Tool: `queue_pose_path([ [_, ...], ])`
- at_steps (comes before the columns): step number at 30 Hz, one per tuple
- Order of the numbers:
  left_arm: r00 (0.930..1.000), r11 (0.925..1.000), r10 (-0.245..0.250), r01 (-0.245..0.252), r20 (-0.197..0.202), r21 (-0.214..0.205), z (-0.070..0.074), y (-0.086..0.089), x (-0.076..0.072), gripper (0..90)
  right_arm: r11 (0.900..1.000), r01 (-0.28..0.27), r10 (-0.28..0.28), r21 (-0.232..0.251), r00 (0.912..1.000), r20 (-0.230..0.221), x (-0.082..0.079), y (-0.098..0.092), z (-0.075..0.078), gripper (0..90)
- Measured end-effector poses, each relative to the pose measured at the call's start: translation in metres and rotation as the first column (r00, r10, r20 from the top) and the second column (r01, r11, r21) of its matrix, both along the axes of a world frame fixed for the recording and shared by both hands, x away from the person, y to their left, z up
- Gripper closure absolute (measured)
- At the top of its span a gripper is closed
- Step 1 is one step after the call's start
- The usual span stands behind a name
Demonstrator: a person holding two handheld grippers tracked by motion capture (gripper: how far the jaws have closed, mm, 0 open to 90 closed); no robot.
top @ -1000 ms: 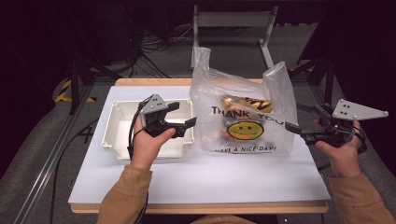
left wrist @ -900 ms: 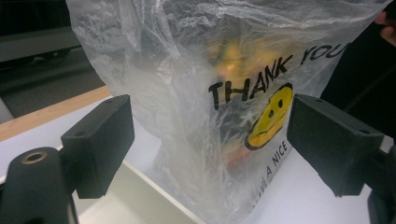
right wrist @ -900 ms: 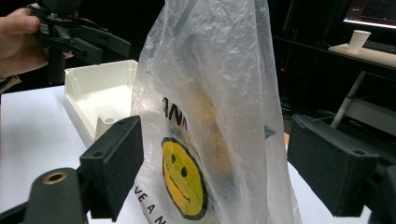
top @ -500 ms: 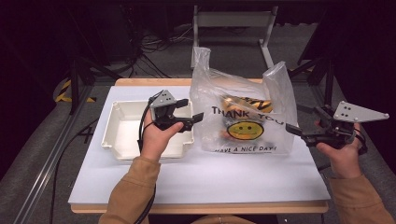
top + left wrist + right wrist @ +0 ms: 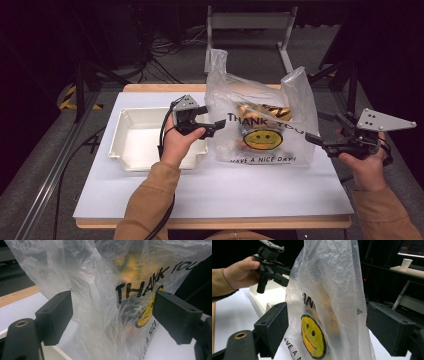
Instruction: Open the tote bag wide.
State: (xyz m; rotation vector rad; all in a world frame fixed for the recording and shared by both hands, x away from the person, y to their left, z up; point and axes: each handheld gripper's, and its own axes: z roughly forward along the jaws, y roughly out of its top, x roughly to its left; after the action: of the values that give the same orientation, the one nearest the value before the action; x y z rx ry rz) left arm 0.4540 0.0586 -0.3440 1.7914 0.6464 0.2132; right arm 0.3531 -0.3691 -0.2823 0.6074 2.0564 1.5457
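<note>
A clear plastic bag (image 5: 260, 125) printed "THANK YOU" with a yellow smiley stands upright on the white table top (image 5: 215, 190), and yellow-orange items show dimly inside it. My left gripper (image 5: 212, 117) is at the bag's left side. In the left gripper view, the bag's crumpled edge (image 5: 100, 302) lies between the wide jaws of the left gripper (image 5: 113, 315), and neither pad presses on it. My right gripper (image 5: 317, 129) is at the bag's right side, also open. In the right gripper view its (image 5: 329, 332) jaws stand either side of the bag (image 5: 324, 290) without touching.
A white rectangular tray (image 5: 131, 150) lies left of the bag, just under my left hand. A metal frame (image 5: 250, 20) stands behind the table, with dark floor and cables around it. In the right gripper view the left gripper (image 5: 270, 262) is beyond the bag.
My left gripper has moved right, from over the tray's right edge to the bag's left side. The right gripper and the bag have stayed where they were.
</note>
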Motion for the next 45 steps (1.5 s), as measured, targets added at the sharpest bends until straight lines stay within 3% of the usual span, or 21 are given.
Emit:
queue_pose_path([
  [4, 0.9998, 0.9997, -0.018, 0.018, 0.006, 0.016, 0.001, -0.002, -0.002, 24.1, 1.0, -0.007, 0.007, -0.003, 1.0, 0.001, 0.0, 0.002, 0.001, 19.0],
  [7, 0.9993, 0.999, -0.028, 0.027, 0.025, 0.034, 0.001, -0.001, -0.003, 34.8, 0.9999, -0.011, 0.011, -0.004, 0.9999, 0.002, -0.001, 0.003, 0.001, 19.0],
  [8, 0.9991, 0.9987, -0.036, 0.035, 0.022, 0.037, 0.001, -0.001, -0.004, 42.8, 0.9999, -0.012, 0.012, -0.007, 0.9999, 0.002, 0.0, 0.003, 0.002, 19.1],
  [11, 0.9985, 0.998, -0.048, 0.046, 0.028, 0.044, 0.002, -0.001, -0.004, 50.6, 0.9999, -0.009, 0.009, -0.01, 1.0, 0.003, 0.001, 0.004, 0.002, 19.1],
  [12, 0.9979, 0.9972, -0.058, 0.057, 0.027, 0.05, 0.002, -0.001, -0.005, 60.6, 0.9999, -0.006, 0.006, -0.013, 1.0, 0.003, 0.001, 0.005, 0.002, 19.5],
  [14, 0.9973, 0.9963, -0.066, 0.064, 0.033, 0.058, 0.002, -0.001, -0.006, 64.7, 0.9999, -0.004, 0.004, -0.015, 1.0, 0.004, 0.002, 0.005, 0.003, 19.9],
  [16, 0.9965, 0.9951, -0.076, 0.074, 0.035, 0.067, 0.003, -0.002, -0.008, 75.9, 0.9998, 0.002, -0.002, -0.021, 1.0, 0.009, 0.002, 0.006, 0.003, 22.6],
  [19, 0.9952, 0.9939, -0.09, 0.087, 0.038, 0.067, 0.005, -0.002, -0.011, 85.9, 0.999, 0.019, -0.018, -0.039, 0.9997, 0.015, 0.003, 0.007, 0.004, 35.9],
  [24, 0.9916, 0.9918, -0.117, 0.113, 0.056, 0.06, 0.009, -0.002, -0.017, 89.8, 0.996, 0.051, -0.049, -0.073, 0.9982, 0.035, 0.001, 0.007, 0.005, 68.7],
  [29, 0.9876, 0.989, -0.137, 0.132, 0.077, 0.067, 0.011, -0.004, -0.023, 89.9, 0.9931, 0.095, -0.093, -0.068, 0.9948, 0.042, 0.001, 0.002, 0.005, 85.5],
  [32, 0.9858, 0.9883, -0.144, 0.139, 0.086, 0.064, 0.012, -0.003, -0.026, 89.9, 0.991, 0.119, -0.116, -0.061, 0.992, 0.049, 0.0, -0.001, 0.007, 89.9],
  [45, 0.9852, 0.9894, -0.127, 0.117, 0.116, 0.086, 0.009, 0.004, -0.035, 90.0, 0.9785, 0.206, -0.206, -0.003, 0.9769, 0.056, -0.004, -0.013, 0.002, 90.0],
])
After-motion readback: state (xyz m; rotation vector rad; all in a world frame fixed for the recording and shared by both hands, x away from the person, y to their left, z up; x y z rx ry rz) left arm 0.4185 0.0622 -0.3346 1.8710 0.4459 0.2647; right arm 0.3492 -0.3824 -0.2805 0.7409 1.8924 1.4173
